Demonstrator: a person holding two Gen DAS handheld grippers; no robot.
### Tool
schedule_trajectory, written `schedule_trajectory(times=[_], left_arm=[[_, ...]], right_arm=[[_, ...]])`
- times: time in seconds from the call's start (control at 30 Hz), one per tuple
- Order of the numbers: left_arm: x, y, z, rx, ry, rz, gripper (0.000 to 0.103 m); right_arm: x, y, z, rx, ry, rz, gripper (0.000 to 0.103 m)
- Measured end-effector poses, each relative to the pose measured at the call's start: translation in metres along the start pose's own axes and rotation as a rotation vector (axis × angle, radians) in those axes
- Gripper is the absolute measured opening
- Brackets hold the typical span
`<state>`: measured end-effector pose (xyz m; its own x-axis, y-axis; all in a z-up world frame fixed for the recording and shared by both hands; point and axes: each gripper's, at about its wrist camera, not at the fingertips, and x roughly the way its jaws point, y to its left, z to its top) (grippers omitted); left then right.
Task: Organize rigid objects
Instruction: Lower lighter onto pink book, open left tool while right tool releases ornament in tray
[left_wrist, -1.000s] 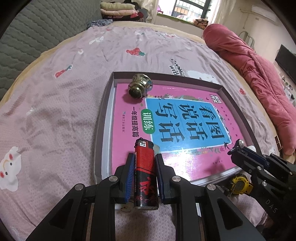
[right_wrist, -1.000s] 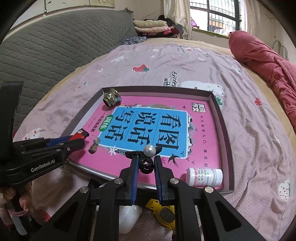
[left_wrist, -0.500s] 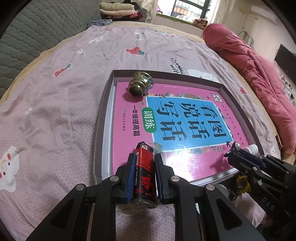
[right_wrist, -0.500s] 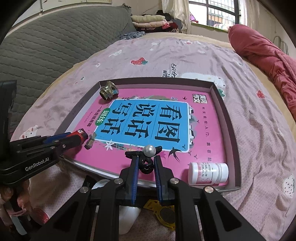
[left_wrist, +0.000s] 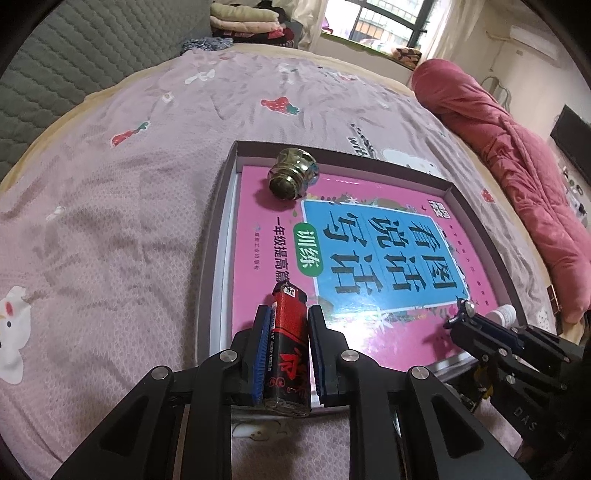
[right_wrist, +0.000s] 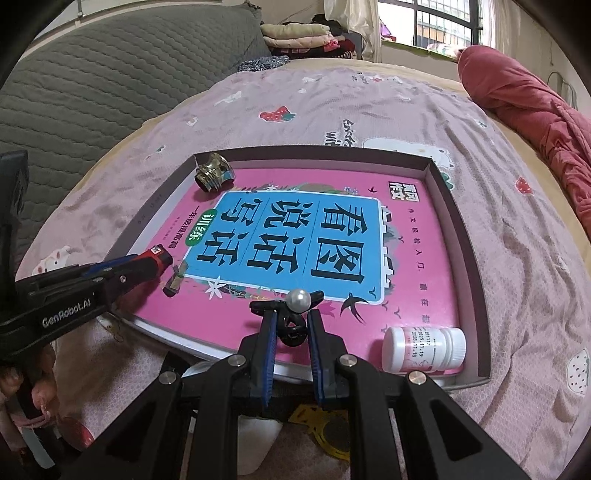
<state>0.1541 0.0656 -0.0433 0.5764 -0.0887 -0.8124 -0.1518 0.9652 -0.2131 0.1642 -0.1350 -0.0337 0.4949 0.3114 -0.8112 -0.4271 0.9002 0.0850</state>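
Note:
A red lighter (left_wrist: 286, 339) sits between the blue pads of my left gripper (left_wrist: 288, 314), which is shut on it above the near-left corner of a brown shallow box (left_wrist: 221, 221). A pink and blue book (left_wrist: 369, 240) fills the box. My right gripper (right_wrist: 291, 317) is shut on a black hair clip with a pearl (right_wrist: 298, 301), over the book's (right_wrist: 295, 240) near edge. In the right wrist view the left gripper (right_wrist: 122, 269) comes in from the left with the lighter (right_wrist: 159, 256).
On the book lie a brass knob (right_wrist: 214, 177) at the far-left corner, a white pill bottle (right_wrist: 424, 349) at the near-right corner and a small dark cylinder (right_wrist: 175, 278). A yellow object (right_wrist: 325, 428) lies under my right gripper. A red quilt (left_wrist: 517, 177) lies at the right.

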Motion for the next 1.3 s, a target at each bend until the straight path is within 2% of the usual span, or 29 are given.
schedule_trajectory(times=[0.37, 0.5, 0.63, 0.87, 1.3], left_arm=[[0.001, 0.003, 0.000, -0.018, -0.004, -0.018, 0.021], [-0.007, 0.003, 0.000, -0.013, -0.029, 0.003, 0.022], [-0.008, 0.005, -0.001, -0.012, -0.019, 0.001, 0.023], [-0.014, 0.002, -0.004, 0.001, -0.015, 0.016, 0.032], [-0.025, -0.003, -0.006, 0.013, -0.021, 0.011, 0.033]], right_arm=[[0.000, -0.001, 0.000, 0.007, 0.002, 0.008, 0.017], [-0.004, -0.003, -0.002, 0.008, -0.002, 0.007, 0.017], [-0.007, -0.004, -0.002, 0.016, 0.003, 0.005, 0.017], [-0.006, -0.006, 0.002, 0.033, 0.044, 0.011, 0.017], [-0.009, -0.005, 0.004, 0.036, 0.067, -0.021, 0.017]])
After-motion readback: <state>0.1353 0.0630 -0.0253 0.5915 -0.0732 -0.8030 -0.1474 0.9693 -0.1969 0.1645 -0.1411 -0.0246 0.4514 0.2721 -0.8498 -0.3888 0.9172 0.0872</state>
